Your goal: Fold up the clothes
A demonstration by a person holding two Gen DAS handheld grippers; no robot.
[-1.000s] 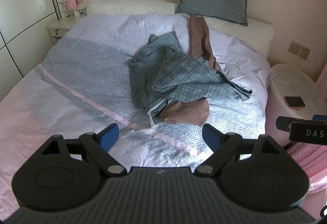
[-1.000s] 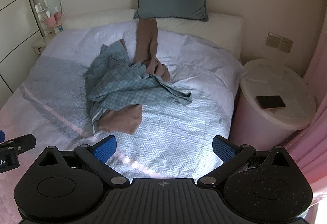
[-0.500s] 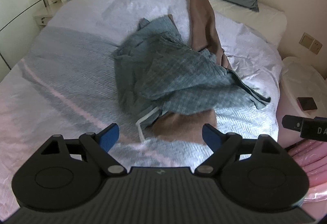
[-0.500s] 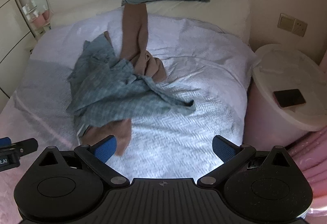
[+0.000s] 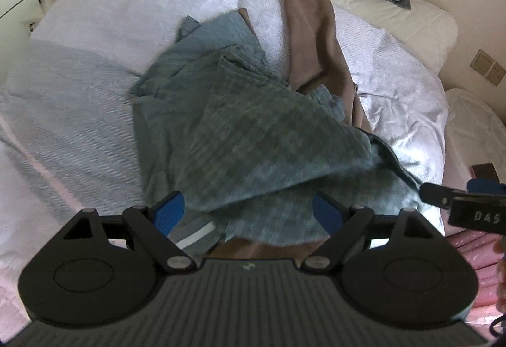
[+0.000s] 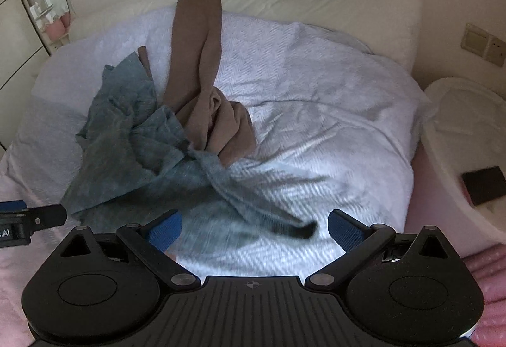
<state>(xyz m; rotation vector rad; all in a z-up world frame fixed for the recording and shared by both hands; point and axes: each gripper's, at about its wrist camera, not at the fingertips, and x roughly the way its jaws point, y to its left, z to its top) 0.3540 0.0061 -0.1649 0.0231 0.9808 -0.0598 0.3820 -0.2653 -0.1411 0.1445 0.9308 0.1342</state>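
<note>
We hold both grippers spread wide over the near edge of the blue checked garment (image 5: 253, 138), heaped on the brown one (image 5: 311, 30) mid-bed (image 6: 316, 87). Left gripper (image 5: 248, 210) should pinch one layer at the striped hem, right gripper (image 6: 254, 225) the near-right dark tip, not the brown cloth

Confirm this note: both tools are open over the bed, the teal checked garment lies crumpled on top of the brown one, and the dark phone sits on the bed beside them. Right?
Not quite: the phone lies on the round white side table, not the bed, as the right wrist view shows. Both the left tool and right tool are open, with the teal garment atop the brown one.
</note>
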